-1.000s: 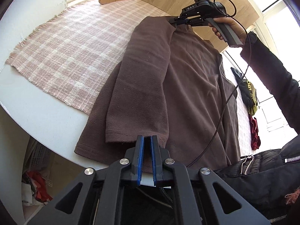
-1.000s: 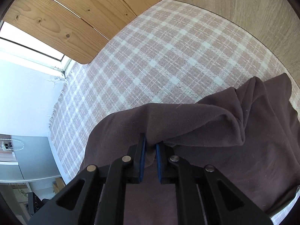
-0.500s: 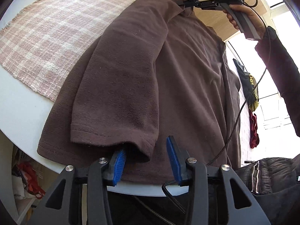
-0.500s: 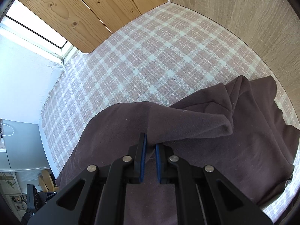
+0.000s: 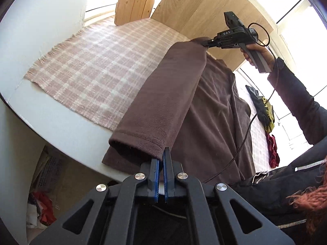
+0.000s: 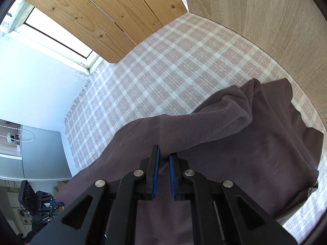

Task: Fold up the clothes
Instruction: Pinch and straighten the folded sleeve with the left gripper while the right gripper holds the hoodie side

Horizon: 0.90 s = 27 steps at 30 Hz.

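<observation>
Since half a second back the left tool (image 5: 160, 159) has snapped closed on the brown sweater's (image 5: 214, 122) sleeve cuff (image 5: 141, 140) and lifted it off the bench (image 5: 67, 126), right tool (image 6: 162, 161) clenched on the shoulder, so only one sleeve fold's underway, rest undone.

My right tongs (image 6: 163, 159) pinch a fold of the brown garment (image 6: 235, 143), apparently lifted above the pink checked cloth (image 6: 173, 65).
</observation>
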Tool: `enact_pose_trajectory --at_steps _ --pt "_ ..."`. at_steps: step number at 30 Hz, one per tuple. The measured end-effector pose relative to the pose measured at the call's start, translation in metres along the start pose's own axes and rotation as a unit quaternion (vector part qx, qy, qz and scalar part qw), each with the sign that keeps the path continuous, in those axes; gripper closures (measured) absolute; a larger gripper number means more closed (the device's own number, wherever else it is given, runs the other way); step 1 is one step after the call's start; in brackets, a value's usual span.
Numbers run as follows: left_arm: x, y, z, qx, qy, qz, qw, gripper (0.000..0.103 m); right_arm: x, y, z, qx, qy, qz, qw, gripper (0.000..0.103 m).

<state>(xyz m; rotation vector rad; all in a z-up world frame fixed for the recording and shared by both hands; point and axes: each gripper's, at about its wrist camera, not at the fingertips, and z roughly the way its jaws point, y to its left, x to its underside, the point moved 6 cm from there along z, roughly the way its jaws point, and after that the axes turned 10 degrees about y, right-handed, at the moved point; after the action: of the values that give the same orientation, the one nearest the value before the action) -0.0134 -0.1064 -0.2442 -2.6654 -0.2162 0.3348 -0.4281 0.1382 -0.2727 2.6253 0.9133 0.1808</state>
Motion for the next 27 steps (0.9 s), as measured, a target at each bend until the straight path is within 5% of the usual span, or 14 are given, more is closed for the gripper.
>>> enact_pose_trajectory --at_steps 3,5,11,15,18,21,27 --pt "0.027 0.005 0.052 -0.004 0.086 0.002 0.9963 0.101 0.015 -0.026 0.03 0.033 0.042 0.025 0.998 0.094" --pt "0.031 0.007 0.064 -0.008 0.103 0.004 0.9946 0.101 0.022 -0.036 0.042 0.039 0.055 0.035 0.997 0.094" --pt "0.002 -0.006 0.014 0.003 0.043 0.022 0.9988 0.1 0.027 -0.034 0.044 0.052 0.076 0.025 0.995 0.091" --pt "-0.032 -0.014 -0.001 -0.003 -0.002 0.043 0.9991 0.088 0.029 -0.022 0.017 0.07 0.055 -0.001 0.996 0.09" --pt "-0.057 -0.013 0.009 -0.011 -0.001 0.056 0.9984 0.088 0.022 -0.012 -0.001 0.078 0.024 -0.014 0.997 0.089" --pt "-0.081 -0.019 0.023 -0.003 -0.004 0.069 0.9976 0.088 0.01 -0.002 -0.008 0.068 -0.005 -0.019 0.997 0.076" --pt "-0.118 -0.027 0.056 -0.019 0.001 0.093 0.9955 0.086 -0.007 0.066 0.026 -0.004 -0.001 -0.093 0.996 0.07"
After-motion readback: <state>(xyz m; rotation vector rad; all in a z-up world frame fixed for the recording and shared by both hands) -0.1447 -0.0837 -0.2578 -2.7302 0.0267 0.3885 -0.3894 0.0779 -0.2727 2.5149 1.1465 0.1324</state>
